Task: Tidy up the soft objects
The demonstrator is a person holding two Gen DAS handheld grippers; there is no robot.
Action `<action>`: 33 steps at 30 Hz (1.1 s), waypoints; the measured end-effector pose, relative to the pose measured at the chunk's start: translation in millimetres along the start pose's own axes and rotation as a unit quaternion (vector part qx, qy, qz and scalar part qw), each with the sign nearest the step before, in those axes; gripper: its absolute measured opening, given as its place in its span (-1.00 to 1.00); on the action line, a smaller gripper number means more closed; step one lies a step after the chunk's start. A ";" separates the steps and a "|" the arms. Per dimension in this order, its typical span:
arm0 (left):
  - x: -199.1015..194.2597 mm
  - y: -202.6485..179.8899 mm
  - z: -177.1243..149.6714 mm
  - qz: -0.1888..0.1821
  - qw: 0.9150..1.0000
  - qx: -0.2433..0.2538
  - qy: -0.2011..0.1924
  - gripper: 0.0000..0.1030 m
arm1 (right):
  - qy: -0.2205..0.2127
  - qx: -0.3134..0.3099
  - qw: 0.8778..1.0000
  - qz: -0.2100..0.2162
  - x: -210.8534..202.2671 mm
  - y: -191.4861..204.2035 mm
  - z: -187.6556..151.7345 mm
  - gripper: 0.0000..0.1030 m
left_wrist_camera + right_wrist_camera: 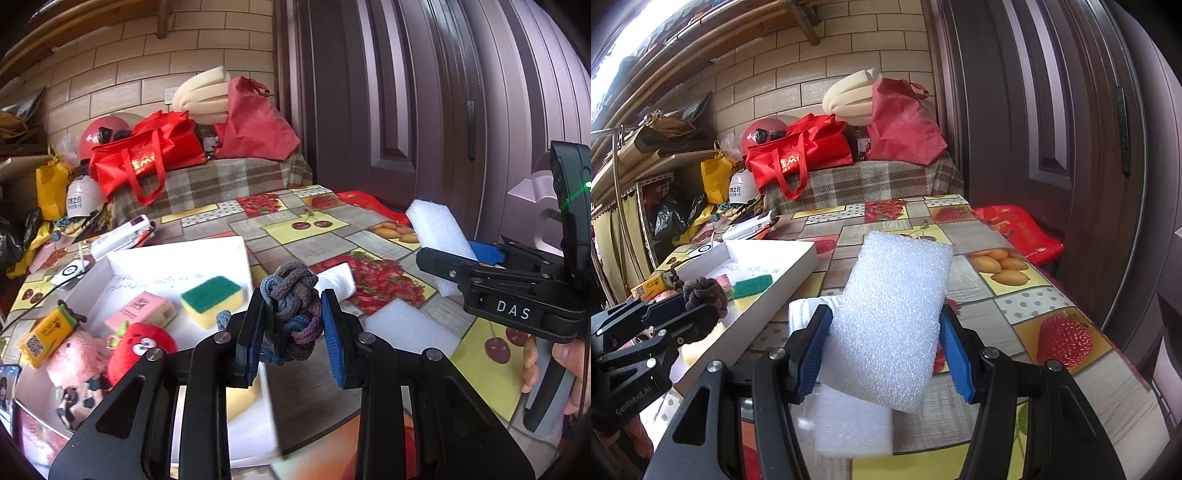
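2 loads mid-air: left tool (293, 321) clamped on hair-tie bundle (291, 306), right tool (884, 345) gripping foam block (892, 317). White tray (177, 258) partly filled; 2 desk (1027, 302) pieces left.

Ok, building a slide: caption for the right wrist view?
Right tongs clamp a white foam block above the fruit-print table.

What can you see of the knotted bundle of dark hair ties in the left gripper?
The knotted bundle of dark hair ties is a tangled clump of grey, blue and purple elastic fabric loops, soft and ribbed. It sits clamped between the left gripper's blue-padded fingers, loops bulging above and below them, lifted over the near edge of the white shallow cardboard tray. Nothing else touches it.
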State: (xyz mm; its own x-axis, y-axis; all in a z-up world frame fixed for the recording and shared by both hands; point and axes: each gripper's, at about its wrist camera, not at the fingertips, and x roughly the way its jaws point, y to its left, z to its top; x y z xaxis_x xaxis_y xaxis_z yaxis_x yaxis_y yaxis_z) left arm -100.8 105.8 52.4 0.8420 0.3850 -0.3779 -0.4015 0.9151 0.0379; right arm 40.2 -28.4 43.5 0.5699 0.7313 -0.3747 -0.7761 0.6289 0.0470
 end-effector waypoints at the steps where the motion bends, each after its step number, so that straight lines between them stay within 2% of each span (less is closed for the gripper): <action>1: -1.2 3.3 -0.5 0.003 1.000 -0.001 -0.001 -0.44 | 0.000 -0.003 1.000 0.002 0.3 3.7 0.0 0.13; 17: -10.8 60.1 -9.0 0.044 0.999 -0.022 0.001 -0.43 | -0.001 -0.048 0.998 0.034 8.7 63.8 -1.6 0.13; 26: -14.3 93.9 -14.6 0.068 0.997 -0.040 0.006 -0.43 | -0.002 -0.077 0.995 0.071 18.7 108.5 -1.4 0.13; 33: -17.5 128.0 -20.3 0.089 0.994 -0.068 0.016 -0.43 | 0.012 -0.094 0.991 0.099 28.0 135.6 -2.1 0.13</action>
State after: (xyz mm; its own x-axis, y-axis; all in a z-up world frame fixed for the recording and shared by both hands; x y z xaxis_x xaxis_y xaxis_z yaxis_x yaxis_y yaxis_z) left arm -174.3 213.8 45.1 0.7420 0.5341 -0.4052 -0.5901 0.8071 -0.0168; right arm -49.6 76.8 37.5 0.3966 0.8275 -0.3973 -0.9100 0.4114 -0.0515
